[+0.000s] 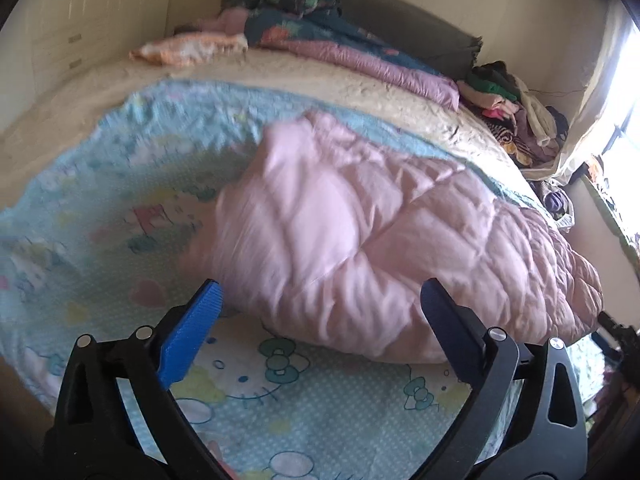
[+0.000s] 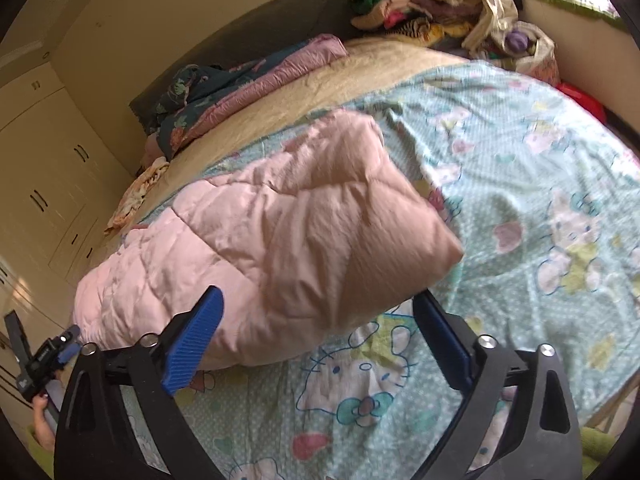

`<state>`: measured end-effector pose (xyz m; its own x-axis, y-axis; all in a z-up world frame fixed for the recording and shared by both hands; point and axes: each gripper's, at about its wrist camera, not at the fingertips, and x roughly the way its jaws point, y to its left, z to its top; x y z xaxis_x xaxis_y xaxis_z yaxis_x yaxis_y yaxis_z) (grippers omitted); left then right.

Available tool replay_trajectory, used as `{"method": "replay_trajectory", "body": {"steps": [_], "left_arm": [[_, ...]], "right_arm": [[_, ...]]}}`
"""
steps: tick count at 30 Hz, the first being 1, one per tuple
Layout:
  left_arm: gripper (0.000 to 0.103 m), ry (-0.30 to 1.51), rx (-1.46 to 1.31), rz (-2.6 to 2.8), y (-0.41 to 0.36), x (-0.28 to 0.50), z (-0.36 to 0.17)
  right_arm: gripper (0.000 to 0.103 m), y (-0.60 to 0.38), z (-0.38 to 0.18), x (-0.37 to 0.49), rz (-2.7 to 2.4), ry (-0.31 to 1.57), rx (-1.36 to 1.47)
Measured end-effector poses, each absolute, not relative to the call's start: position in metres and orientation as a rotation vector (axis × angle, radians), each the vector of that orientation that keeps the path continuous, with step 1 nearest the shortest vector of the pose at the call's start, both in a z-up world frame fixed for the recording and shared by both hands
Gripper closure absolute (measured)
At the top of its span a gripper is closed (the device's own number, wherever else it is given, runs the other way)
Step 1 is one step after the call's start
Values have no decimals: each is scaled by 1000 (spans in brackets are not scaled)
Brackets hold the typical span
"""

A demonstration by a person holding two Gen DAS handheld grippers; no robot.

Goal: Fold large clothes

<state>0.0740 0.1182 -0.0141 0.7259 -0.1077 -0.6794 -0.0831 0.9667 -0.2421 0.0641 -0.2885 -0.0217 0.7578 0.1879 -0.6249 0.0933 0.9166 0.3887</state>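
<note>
A pink quilted padded garment (image 1: 360, 232) lies folded in a thick bundle on the light blue cartoon-print bedsheet (image 1: 280, 408). My left gripper (image 1: 320, 292) is open and empty, its blue fingers spread just in front of the bundle's near edge. In the right wrist view the same pink garment (image 2: 288, 240) lies ahead, and my right gripper (image 2: 318, 300) is open and empty with its fingers at the bundle's near edge. The left gripper (image 2: 64, 346) also shows at the far left of the right wrist view, beside the garment's end.
The cartoon bedsheet (image 2: 520, 200) covers the near bed. A folded purple and dark floral quilt (image 1: 340, 48) lies by the dark headboard (image 1: 400, 12). A heap of mixed clothes (image 1: 516, 116) sits at the bed's far corner. White cupboards (image 2: 48, 184) line the wall.
</note>
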Motion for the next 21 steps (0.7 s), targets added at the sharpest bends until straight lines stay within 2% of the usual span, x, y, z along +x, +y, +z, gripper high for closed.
{"method": "replay_trajectory", "body": {"steps": [11, 21], "left_arm": [[9, 637, -245, -42, 106, 25, 29], [9, 600, -201, -99, 87, -16, 38]], "right_arm": [[4, -264, 46, 7, 147, 534, 276], [4, -221, 70, -39, 225, 472, 175]]}}
